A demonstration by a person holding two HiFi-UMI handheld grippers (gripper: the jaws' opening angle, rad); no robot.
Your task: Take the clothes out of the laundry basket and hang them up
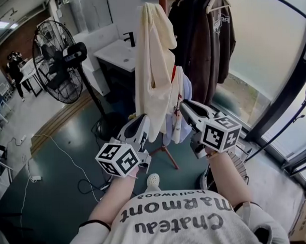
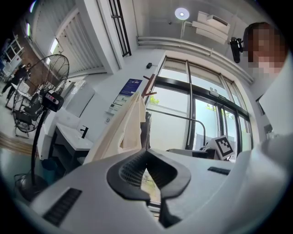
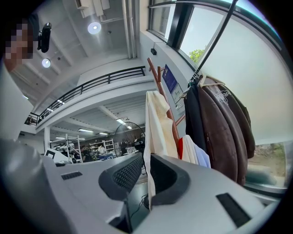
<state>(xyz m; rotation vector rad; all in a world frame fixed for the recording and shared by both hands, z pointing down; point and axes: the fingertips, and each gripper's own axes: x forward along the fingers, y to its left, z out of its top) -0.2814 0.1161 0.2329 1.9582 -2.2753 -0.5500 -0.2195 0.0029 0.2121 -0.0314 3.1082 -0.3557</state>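
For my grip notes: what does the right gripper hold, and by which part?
The cream garment, by its lower side edge, pinched between the jaws.

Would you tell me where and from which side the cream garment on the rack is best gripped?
Probably its free lower side edge, approached level from the person's side, one pad on each face. The cream garment hangs straight down from the rack, so that edge is thin and vertical, while the top bunches over it. The right tongs grip there.
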